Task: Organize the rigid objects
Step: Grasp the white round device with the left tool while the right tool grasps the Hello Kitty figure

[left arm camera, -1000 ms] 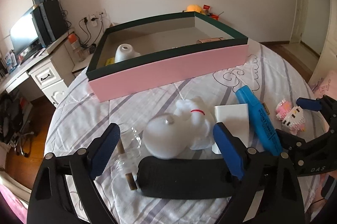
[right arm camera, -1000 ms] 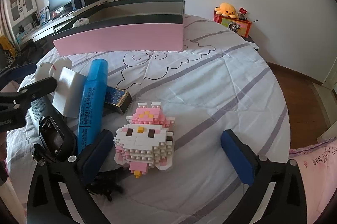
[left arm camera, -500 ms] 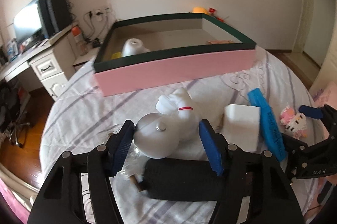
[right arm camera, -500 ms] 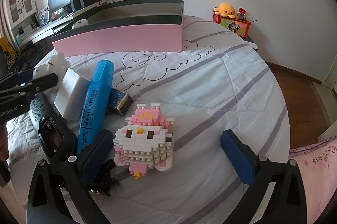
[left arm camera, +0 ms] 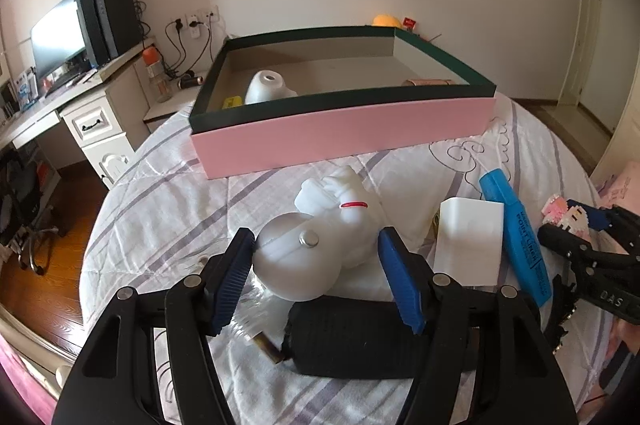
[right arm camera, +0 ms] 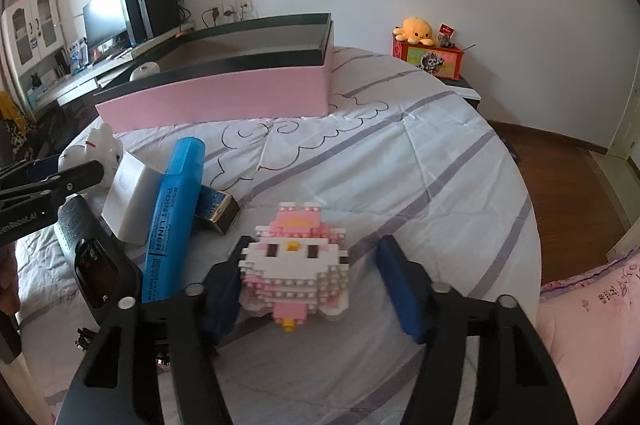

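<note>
My left gripper [left arm camera: 316,281] is shut on a white figurine [left arm camera: 320,245] with a red collar, its blue pads against the round base, above the bed. My right gripper [right arm camera: 316,289] is half closed around a pink and white brick figure [right arm camera: 298,265]; the left pad touches it, the right pad stands apart. The pink box with a dark green rim [left arm camera: 344,129] stands behind, holding a white cup-like object [left arm camera: 266,87]. A blue marker [right arm camera: 174,221], a white block [right arm camera: 130,201] and a black remote [left arm camera: 352,337] lie between the grippers.
A small dark blue and gold box [right arm camera: 214,207] lies under the marker. A clear glass object [left arm camera: 244,309] lies under the left gripper. A desk with a monitor [left arm camera: 56,37] stands left of the bed. A plush toy on a red box [right arm camera: 428,53] stands at the wall.
My left gripper closed on the white figurine and lifted it slightly. My right gripper moved forward and narrowed around the brick figure.
</note>
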A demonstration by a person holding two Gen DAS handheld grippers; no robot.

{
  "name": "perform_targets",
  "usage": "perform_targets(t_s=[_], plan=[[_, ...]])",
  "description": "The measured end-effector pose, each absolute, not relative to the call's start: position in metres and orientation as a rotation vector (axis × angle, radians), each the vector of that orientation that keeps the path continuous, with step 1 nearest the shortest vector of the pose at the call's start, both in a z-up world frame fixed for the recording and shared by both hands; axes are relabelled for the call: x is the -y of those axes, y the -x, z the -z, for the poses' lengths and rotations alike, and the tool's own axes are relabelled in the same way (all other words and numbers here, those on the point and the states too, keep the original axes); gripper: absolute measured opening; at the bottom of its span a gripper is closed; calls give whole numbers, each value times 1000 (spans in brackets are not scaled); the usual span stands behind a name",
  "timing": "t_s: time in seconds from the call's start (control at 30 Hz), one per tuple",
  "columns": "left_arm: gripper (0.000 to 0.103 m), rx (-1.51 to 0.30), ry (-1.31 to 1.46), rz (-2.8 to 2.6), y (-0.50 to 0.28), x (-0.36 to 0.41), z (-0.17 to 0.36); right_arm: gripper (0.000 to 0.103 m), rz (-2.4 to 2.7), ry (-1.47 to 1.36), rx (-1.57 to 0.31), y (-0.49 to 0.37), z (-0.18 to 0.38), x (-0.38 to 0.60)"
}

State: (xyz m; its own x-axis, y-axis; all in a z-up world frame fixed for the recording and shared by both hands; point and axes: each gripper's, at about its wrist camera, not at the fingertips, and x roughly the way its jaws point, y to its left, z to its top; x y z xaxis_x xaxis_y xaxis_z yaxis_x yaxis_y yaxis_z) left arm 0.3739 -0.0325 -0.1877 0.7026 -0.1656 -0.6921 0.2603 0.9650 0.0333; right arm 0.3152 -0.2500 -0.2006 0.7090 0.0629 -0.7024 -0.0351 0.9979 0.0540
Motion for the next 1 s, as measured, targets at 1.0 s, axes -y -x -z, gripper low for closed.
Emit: perform_targets(t_s=[1.0], plan=[[45, -700, -70, 300, -328, -1, 157, 44, -202, -76, -718, -300, 160, 225]])
